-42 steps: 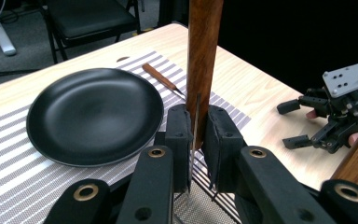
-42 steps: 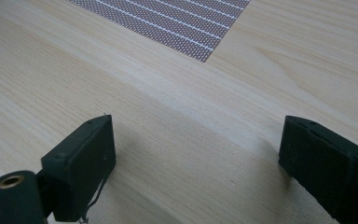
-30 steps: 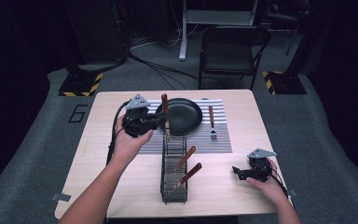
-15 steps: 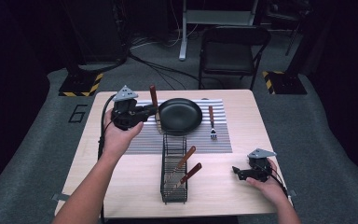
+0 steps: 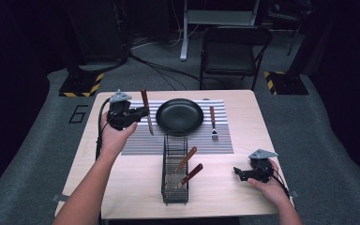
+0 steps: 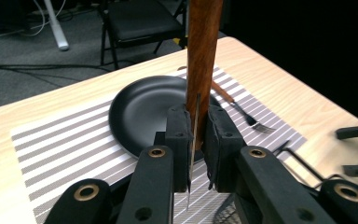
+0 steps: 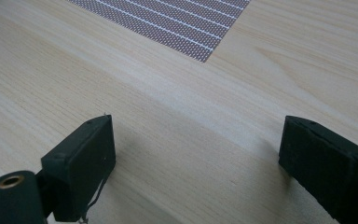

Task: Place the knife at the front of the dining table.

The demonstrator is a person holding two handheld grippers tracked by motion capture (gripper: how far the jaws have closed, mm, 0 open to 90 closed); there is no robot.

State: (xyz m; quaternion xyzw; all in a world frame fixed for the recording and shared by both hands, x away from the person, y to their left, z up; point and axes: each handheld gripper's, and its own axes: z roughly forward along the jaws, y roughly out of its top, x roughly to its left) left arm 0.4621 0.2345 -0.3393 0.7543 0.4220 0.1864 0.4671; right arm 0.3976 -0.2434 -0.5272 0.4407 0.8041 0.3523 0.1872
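A black plate (image 5: 179, 116) is set on a grey-and-white striped mat (image 5: 225, 140). The table (image 5: 131, 183) is pale wood — knife handle (image 6: 203, 51) reddish-brown.

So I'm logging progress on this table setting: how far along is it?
Done: a fork lies on the striped mat right of the black plate. In hand: the left gripper clamps a wooden-handled knife over the mat left of the plate, not yet laid down. Left: two utensils in the wire rack; the right gripper rests open.
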